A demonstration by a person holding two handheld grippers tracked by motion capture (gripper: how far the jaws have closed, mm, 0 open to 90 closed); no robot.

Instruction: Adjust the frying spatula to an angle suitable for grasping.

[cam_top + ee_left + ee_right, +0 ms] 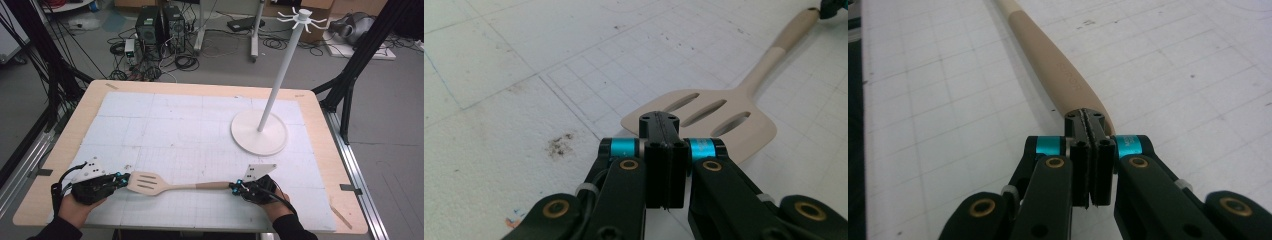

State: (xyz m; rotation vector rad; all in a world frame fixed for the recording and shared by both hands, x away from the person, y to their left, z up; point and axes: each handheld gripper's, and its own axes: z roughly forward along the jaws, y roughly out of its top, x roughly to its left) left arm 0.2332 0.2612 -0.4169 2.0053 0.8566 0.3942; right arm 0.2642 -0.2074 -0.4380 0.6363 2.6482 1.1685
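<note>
Spatula (pixel 150 183) between our two grippers
Left gripper (pixel 121 179) pressed together at its blade, right gripper (pixel 233 188) pressed together at its handle end

A lab — computer towers (pixel 160 27), tangled cables (pixel 182 62), rig frames (pixel 360 60).

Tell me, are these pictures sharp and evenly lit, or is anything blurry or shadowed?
High view: even, soft room light, slightly grainy; the tall white hook stand casts almost no shadow. Left gripper view: the beige slotted plastic spatula is sharp near its blade, its handle softening with distance. Right gripper view: the shut black jaws look crisp, while the far end of the handle blurs.
</note>
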